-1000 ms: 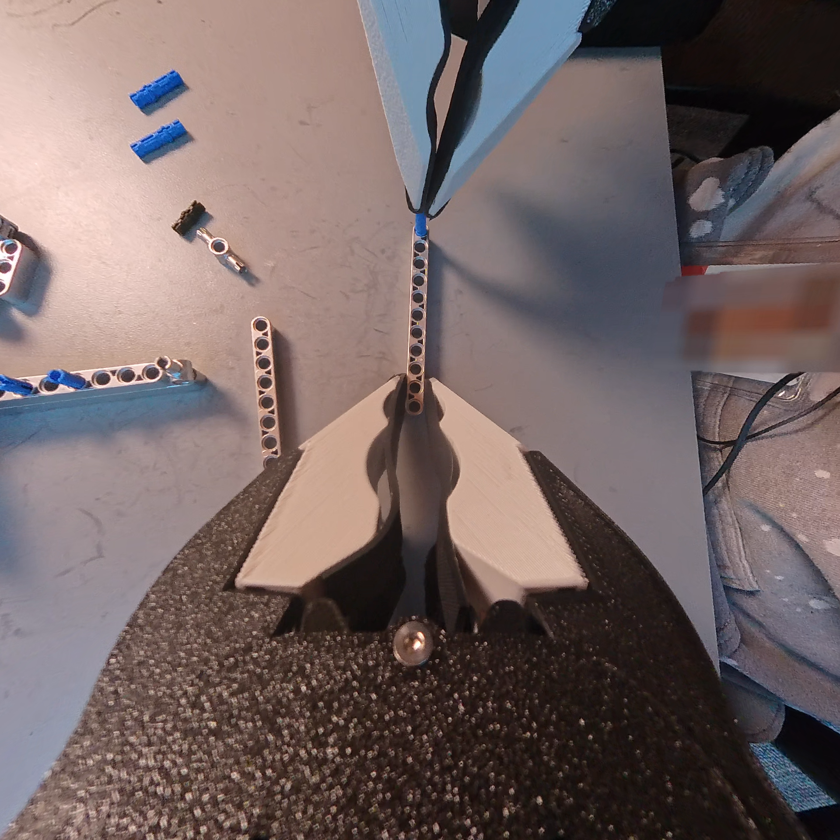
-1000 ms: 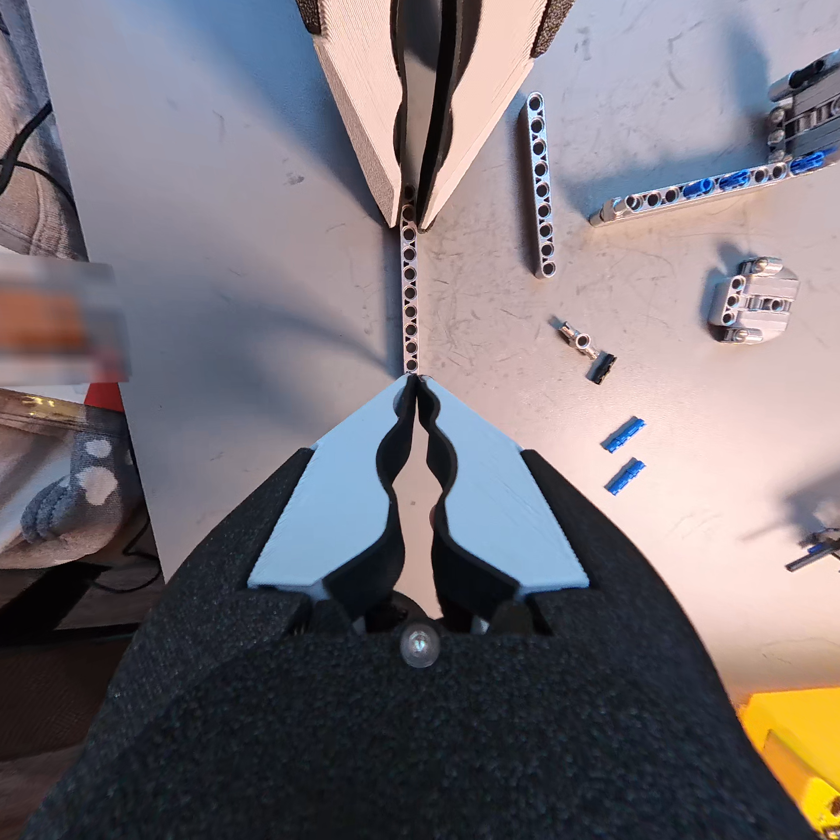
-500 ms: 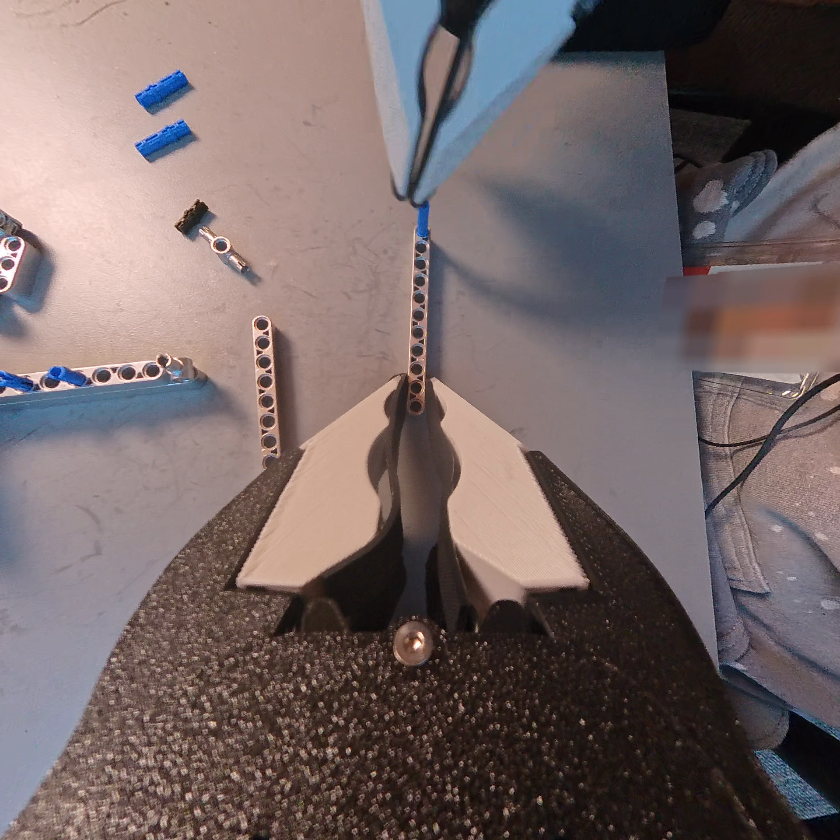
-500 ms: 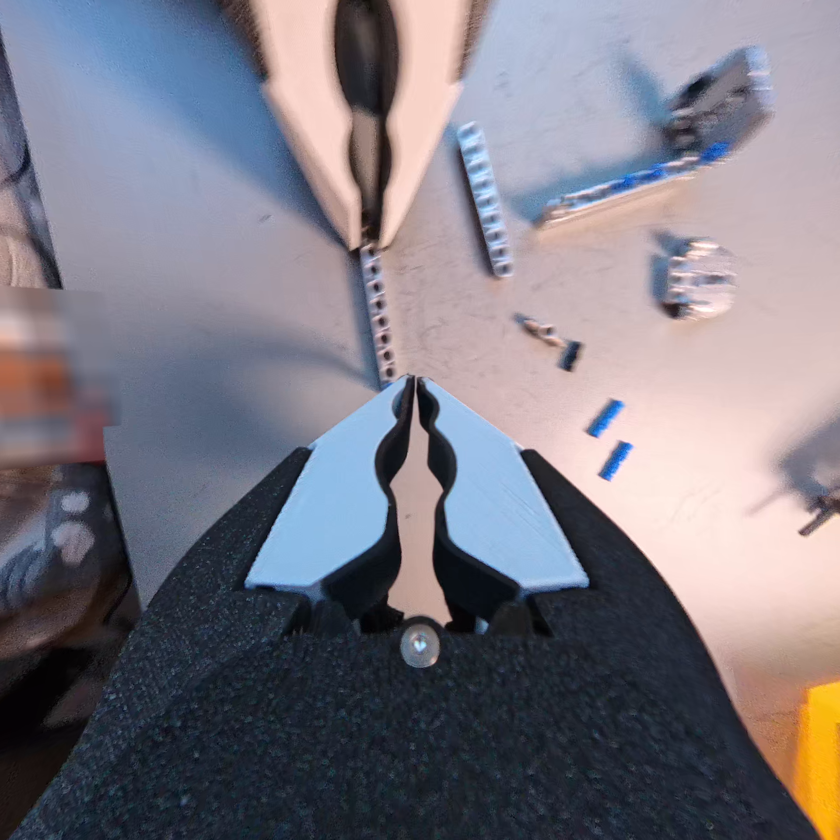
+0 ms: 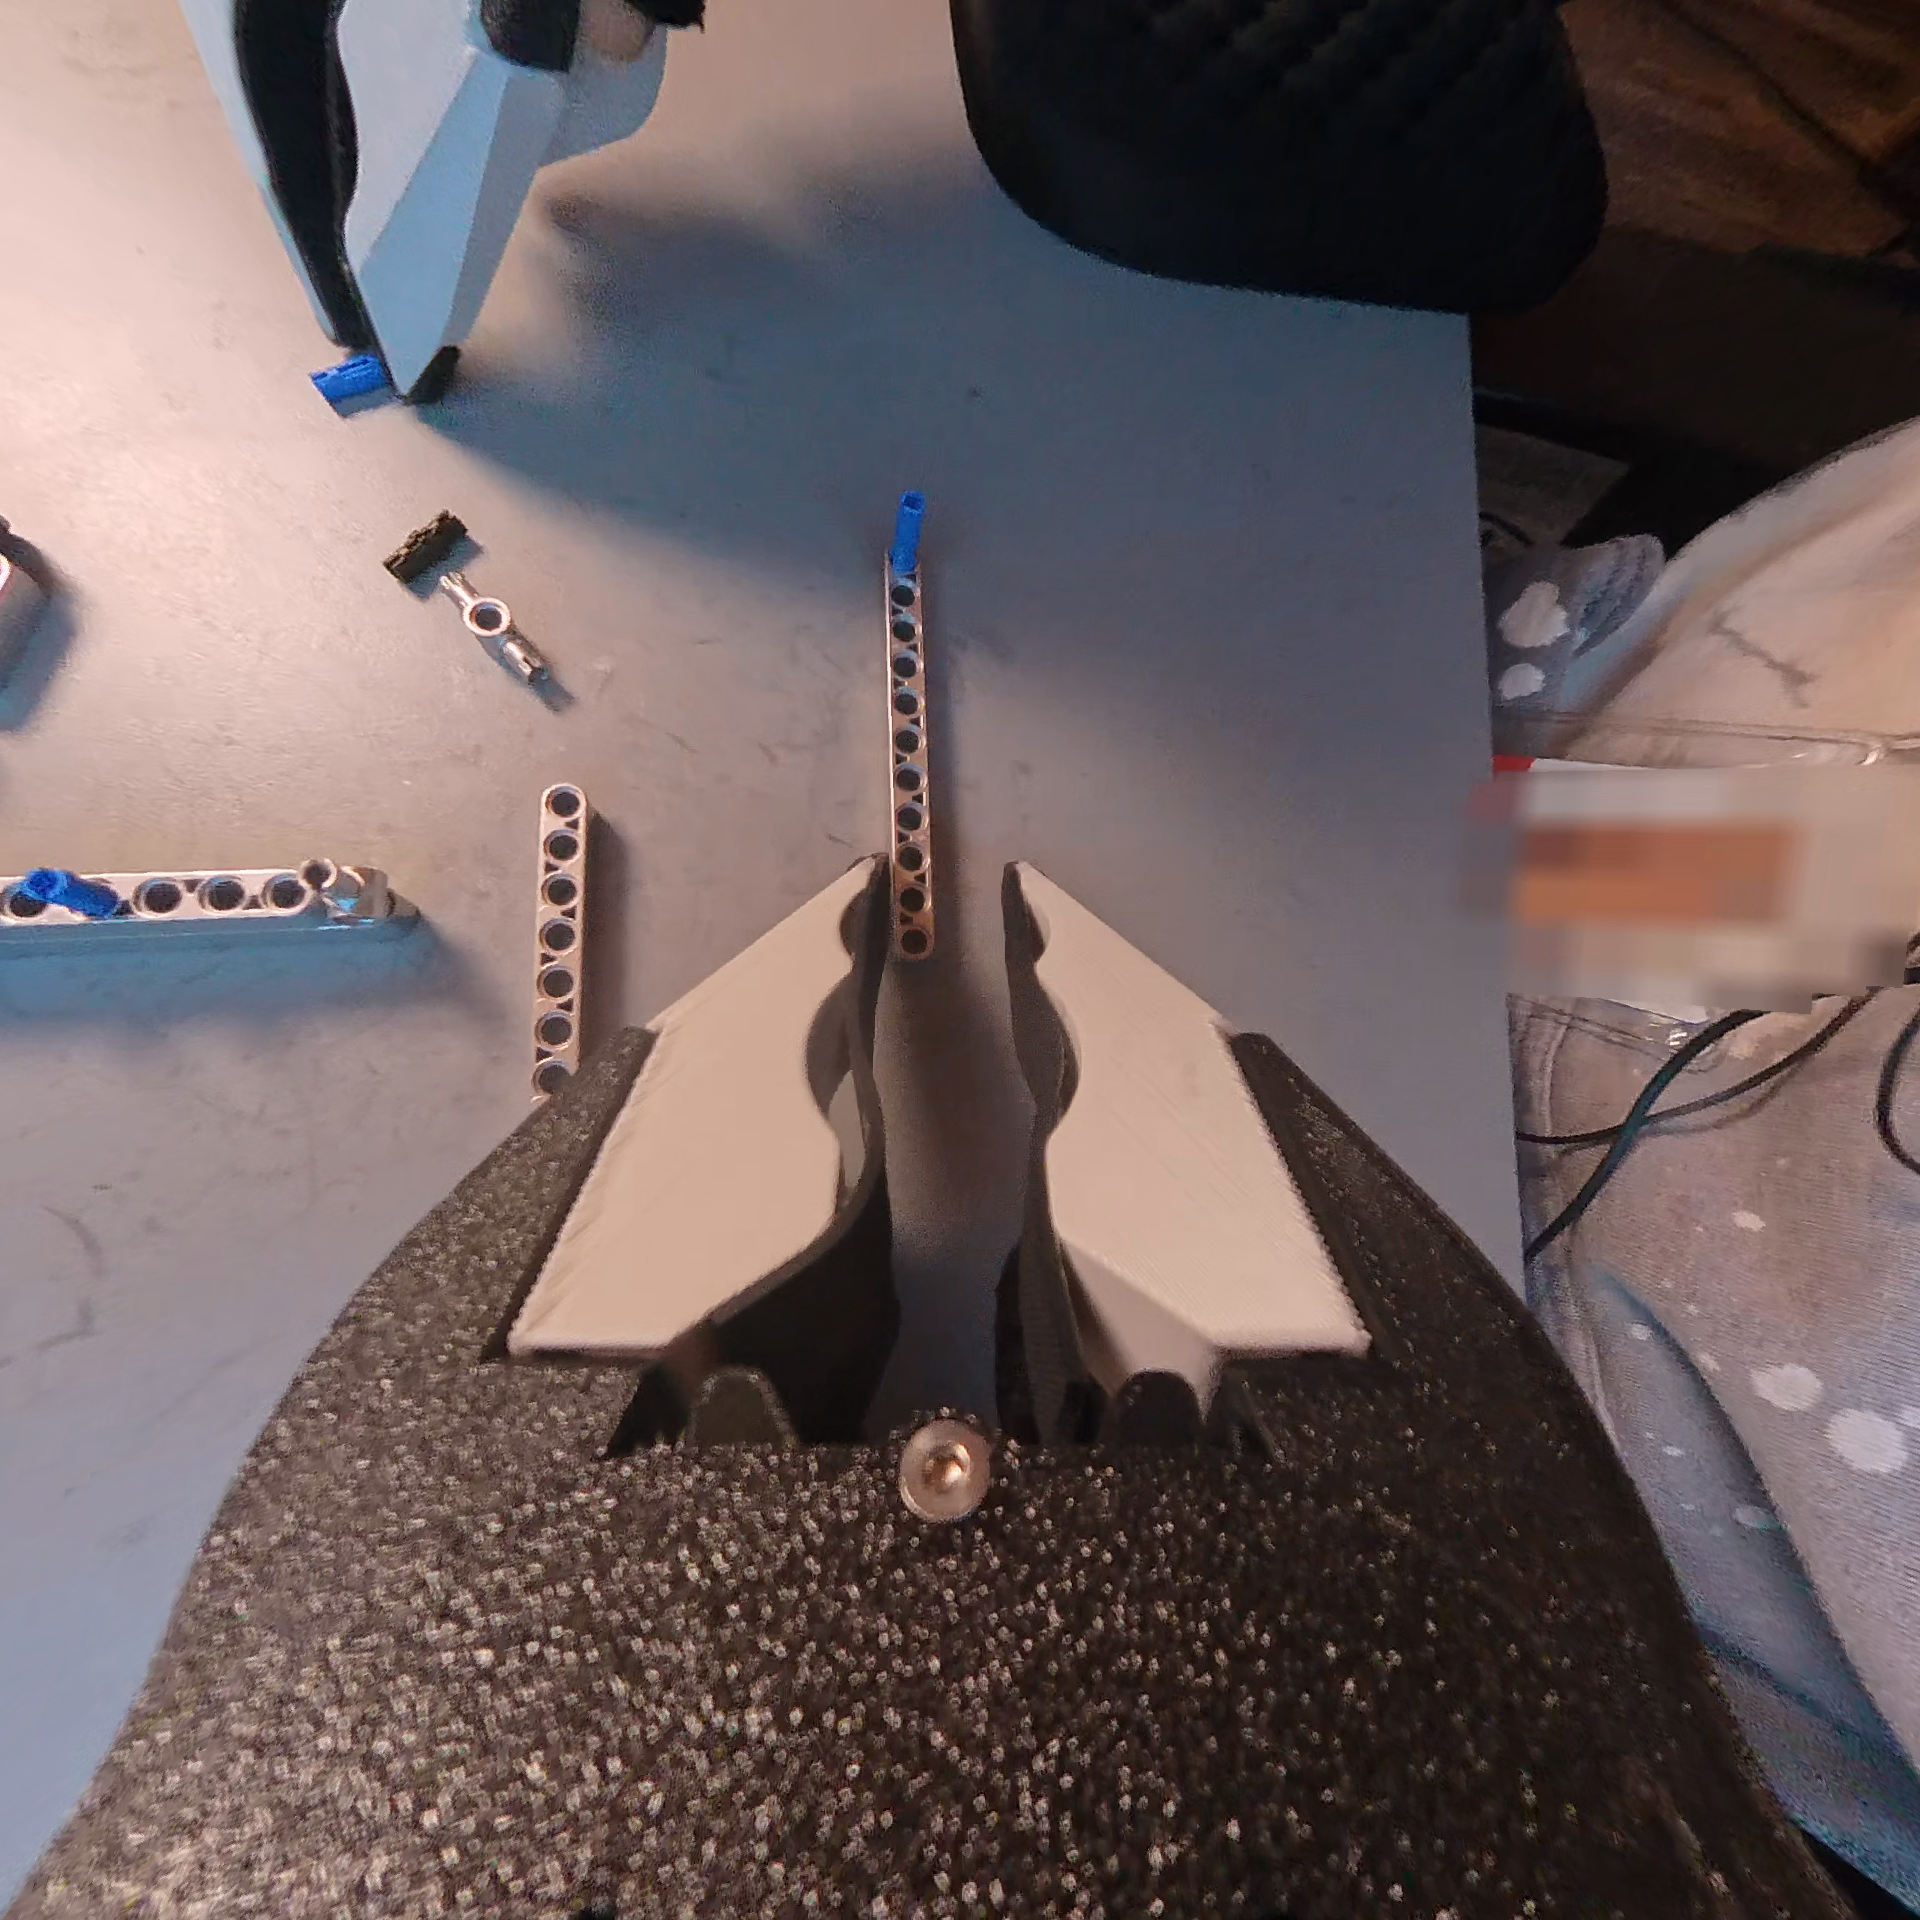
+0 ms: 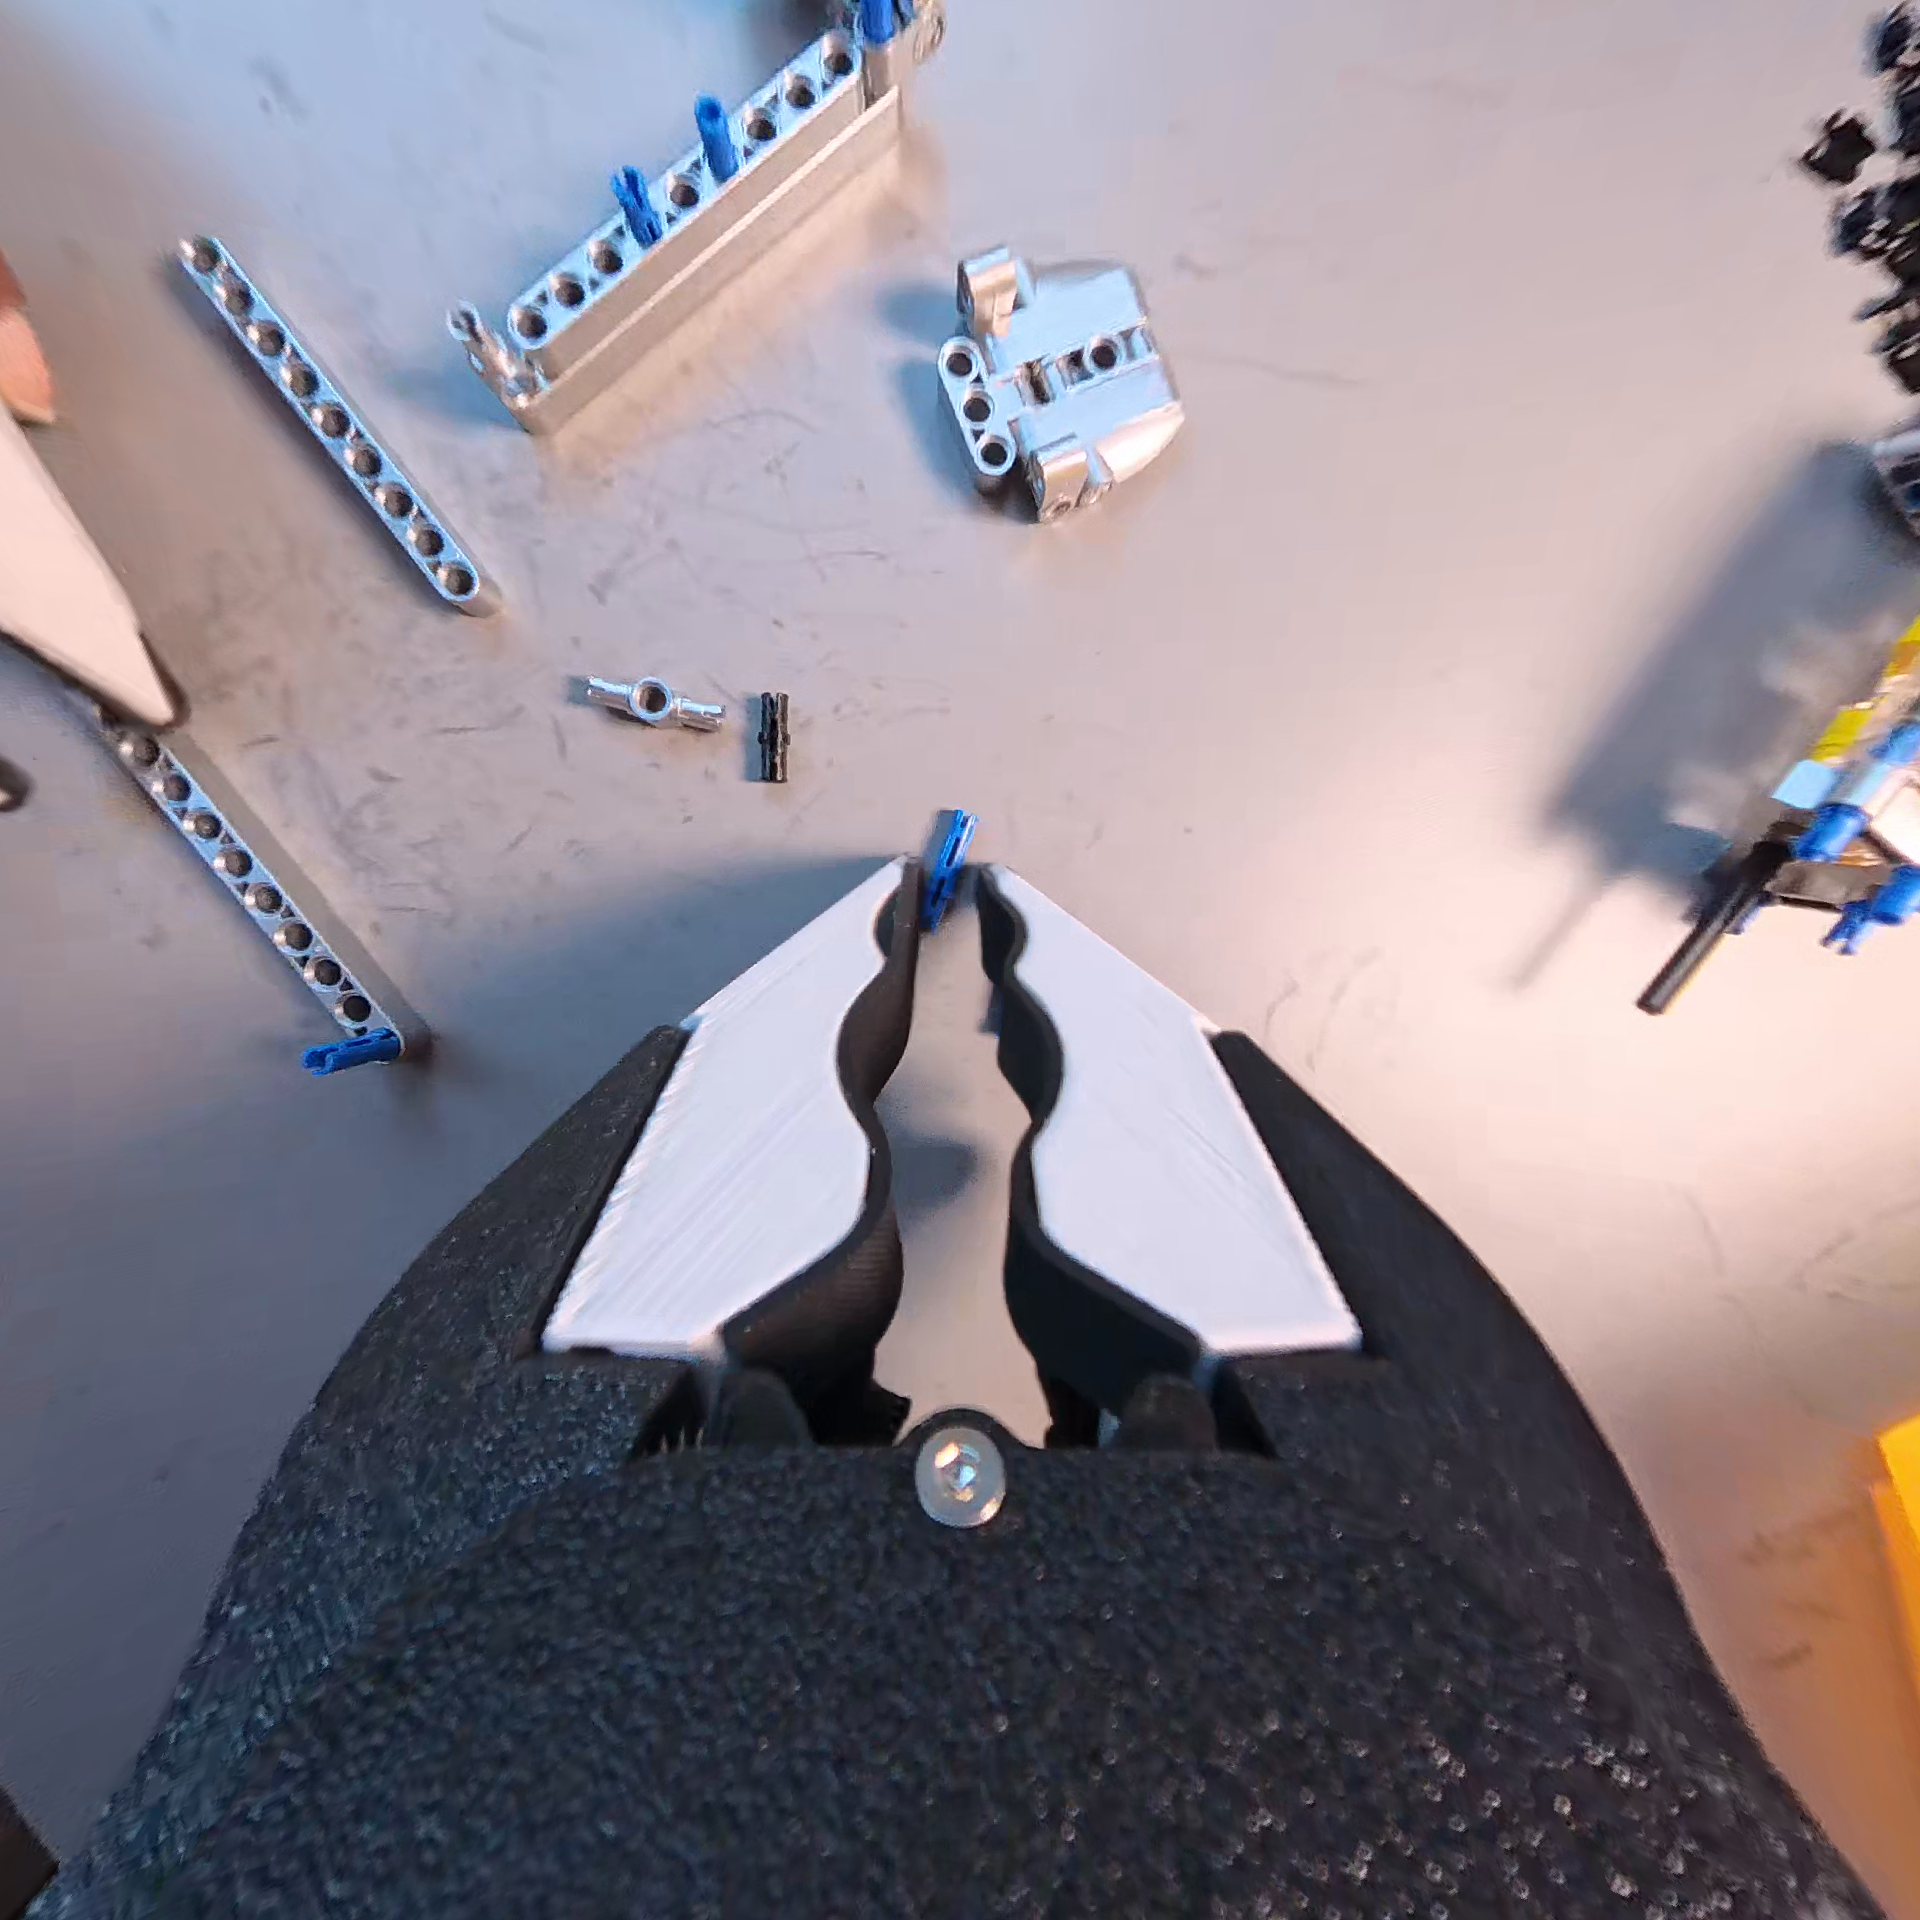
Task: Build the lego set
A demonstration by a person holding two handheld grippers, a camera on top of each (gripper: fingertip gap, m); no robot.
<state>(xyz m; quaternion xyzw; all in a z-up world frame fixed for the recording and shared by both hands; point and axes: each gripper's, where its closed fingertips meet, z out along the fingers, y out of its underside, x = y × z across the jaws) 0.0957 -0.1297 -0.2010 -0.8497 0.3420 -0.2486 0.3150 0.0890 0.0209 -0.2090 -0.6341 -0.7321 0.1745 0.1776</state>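
left tongs (image 5: 943, 878) are spread apart, the grey holed beam (image 5: 909, 758) lying on the surface (image 5: 1143, 582) against one finger. right tongs (image 6: 948, 871) sit slightly parted around a blue pin (image 6: 945, 857), can't tell if they're gripping it

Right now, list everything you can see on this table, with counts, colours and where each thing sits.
thin beams: 2, grey, one between left claw's fingers, one beside it
blue pins: several; one between right claw's tips, one in held beam's end, others in thick beam
thick beam: 1, grey, far side
block piece: 1, grey, beside it
connector: 1, grey, centre
black pin: 1, centre
model: 1, yellow-blue, right edge
left claw: open
right claw: open
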